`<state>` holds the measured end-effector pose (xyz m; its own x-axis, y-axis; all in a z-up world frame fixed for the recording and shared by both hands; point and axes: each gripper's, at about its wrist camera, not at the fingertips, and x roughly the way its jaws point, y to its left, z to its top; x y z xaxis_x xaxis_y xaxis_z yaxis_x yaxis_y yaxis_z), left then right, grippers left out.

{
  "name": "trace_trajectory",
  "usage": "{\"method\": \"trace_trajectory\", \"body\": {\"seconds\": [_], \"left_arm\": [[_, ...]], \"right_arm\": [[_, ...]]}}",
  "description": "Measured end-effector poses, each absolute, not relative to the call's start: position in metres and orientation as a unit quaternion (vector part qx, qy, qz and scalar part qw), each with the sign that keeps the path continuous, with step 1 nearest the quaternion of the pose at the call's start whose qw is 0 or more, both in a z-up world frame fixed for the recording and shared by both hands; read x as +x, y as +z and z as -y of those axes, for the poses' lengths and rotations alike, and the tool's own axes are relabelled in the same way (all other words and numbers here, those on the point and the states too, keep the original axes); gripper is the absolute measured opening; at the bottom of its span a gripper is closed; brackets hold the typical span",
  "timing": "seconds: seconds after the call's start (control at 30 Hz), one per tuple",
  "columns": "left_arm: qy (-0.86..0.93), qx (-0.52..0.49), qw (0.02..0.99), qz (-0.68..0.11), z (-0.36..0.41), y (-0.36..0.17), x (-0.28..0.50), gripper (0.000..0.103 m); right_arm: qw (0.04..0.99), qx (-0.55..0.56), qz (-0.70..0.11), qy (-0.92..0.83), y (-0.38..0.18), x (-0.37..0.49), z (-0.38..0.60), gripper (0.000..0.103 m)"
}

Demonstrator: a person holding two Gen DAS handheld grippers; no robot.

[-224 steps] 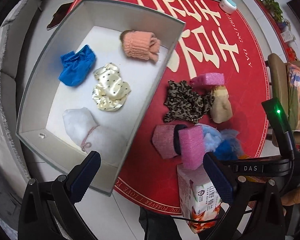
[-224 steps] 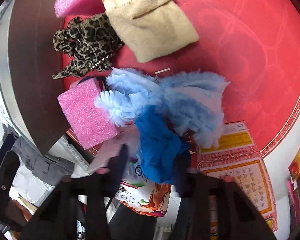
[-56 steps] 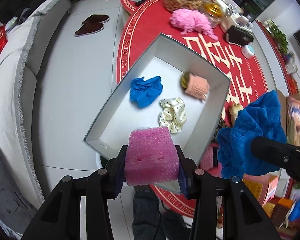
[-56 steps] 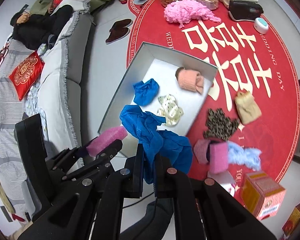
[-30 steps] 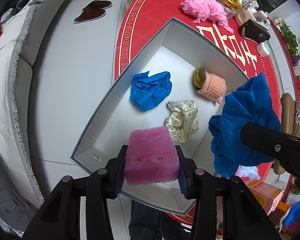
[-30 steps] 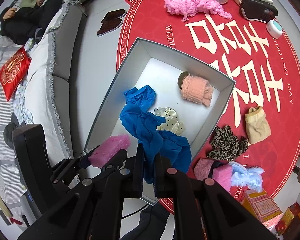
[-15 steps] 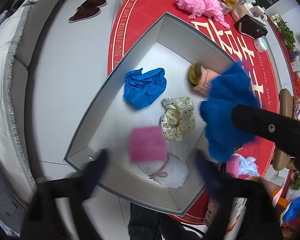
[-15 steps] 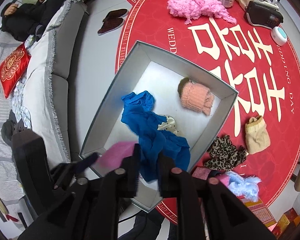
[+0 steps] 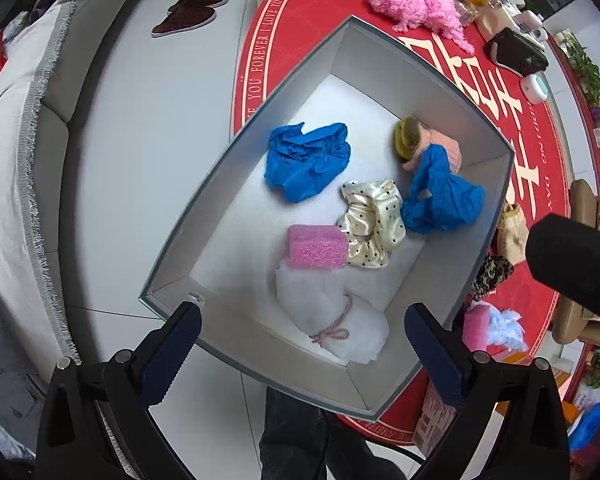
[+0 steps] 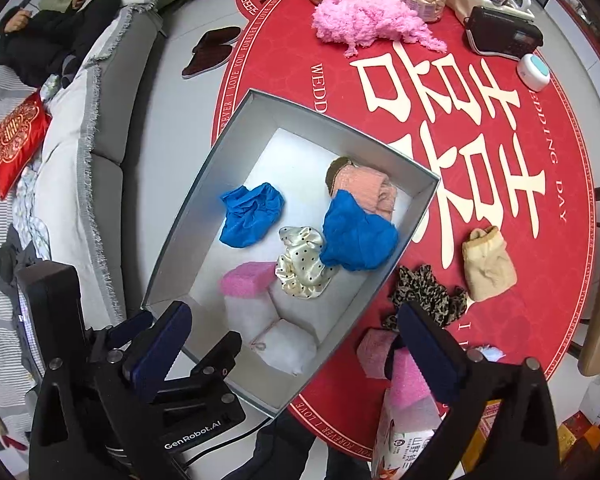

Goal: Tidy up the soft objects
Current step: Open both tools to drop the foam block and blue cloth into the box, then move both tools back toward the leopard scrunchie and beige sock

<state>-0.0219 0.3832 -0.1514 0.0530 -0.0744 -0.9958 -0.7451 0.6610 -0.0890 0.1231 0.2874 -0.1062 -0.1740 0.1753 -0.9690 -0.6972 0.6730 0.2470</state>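
The open grey box [image 9: 204,200] [image 10: 188,208] sits on the edge of the round red table. In it lie a pink foam block [image 9: 318,246] [image 10: 246,280], a blue cloth [image 9: 440,196] [image 10: 356,236] against a peach knitted roll [image 10: 368,186], a second blue cloth [image 9: 306,160], a dotted satin scrunchie [image 9: 374,224] and a white tied bundle [image 9: 332,316]. My left gripper [image 9: 302,320] hangs above the box's near end, its jaws opening with nothing between them. My right gripper [image 10: 294,316] is beside it, its jaws also opening and empty.
On the red tablecloth [image 10: 540,240] outside the box lie a leopard cloth [image 10: 424,296], a beige pouch [image 10: 488,264], pink foam pieces [image 10: 408,376] and a pink fluffy heap [image 10: 364,20]. A grey sofa [image 10: 100,128] and slippers [image 10: 212,52] are to the left.
Both grippers went from shut to open. The pink foam block dropped from the left gripper into the box, and the blue cloth fell from the right gripper beside the peach roll.
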Motion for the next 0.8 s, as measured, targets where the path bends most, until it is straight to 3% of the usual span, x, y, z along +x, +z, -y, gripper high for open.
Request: {"method": "trace_trajectory", "body": {"seconds": [0.8], "left_arm": [[0.225,-0.291,0.669,-0.647,-0.355,-0.145,-0.022,0.102]], "right_arm": [[0.624,-0.154,-0.694,0.325,-0.093,0.118,-0.243,0.103]]}}
